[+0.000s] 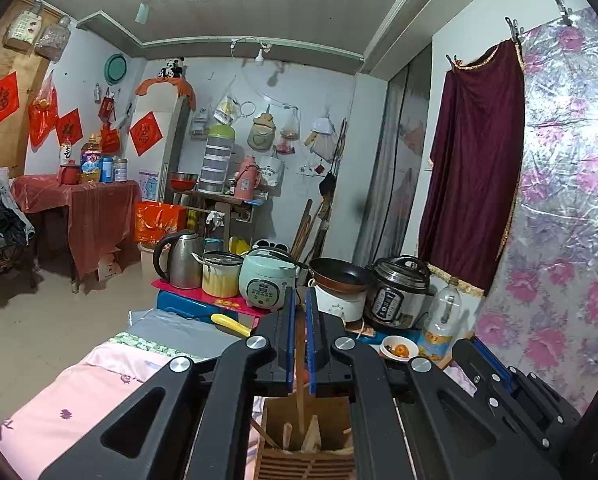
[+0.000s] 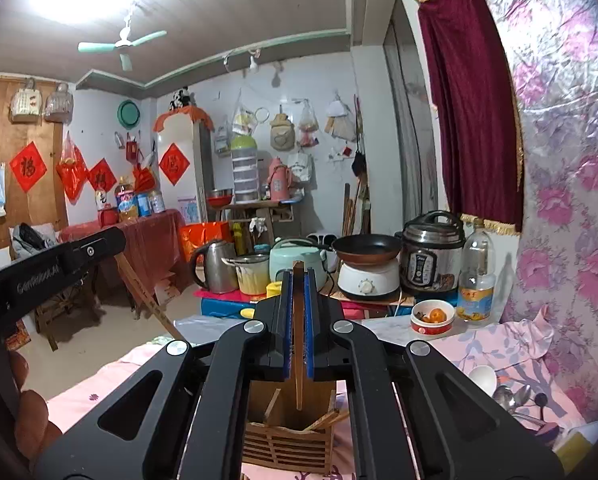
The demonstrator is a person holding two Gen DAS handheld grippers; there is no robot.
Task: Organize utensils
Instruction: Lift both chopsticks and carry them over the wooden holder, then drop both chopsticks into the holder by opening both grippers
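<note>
A slatted wooden utensil holder (image 1: 305, 432) (image 2: 289, 436) stands on the pink bedsheet right below both grippers, with several chopsticks in it. My left gripper (image 1: 300, 312) is shut on a wooden chopstick (image 1: 300, 364) that hangs down into the holder. My right gripper (image 2: 297, 280) is shut on a second wooden chopstick (image 2: 298, 344), its lower end over the holder's opening. The left gripper and its chopstick (image 2: 139, 288) also show at the left of the right wrist view. Metal spoons (image 2: 515, 396) and a white spoon (image 2: 484, 378) lie on the sheet at the right.
Beyond the bed a low table holds a kettle (image 1: 181, 260), a pot (image 1: 221, 274), a green rice cooker (image 1: 269, 280), a frying pan (image 2: 367, 248), a pressure cooker (image 2: 433, 256), a bottle (image 2: 477, 276) and a bowl with an orange (image 2: 433, 316). A floral sheet hangs on the right.
</note>
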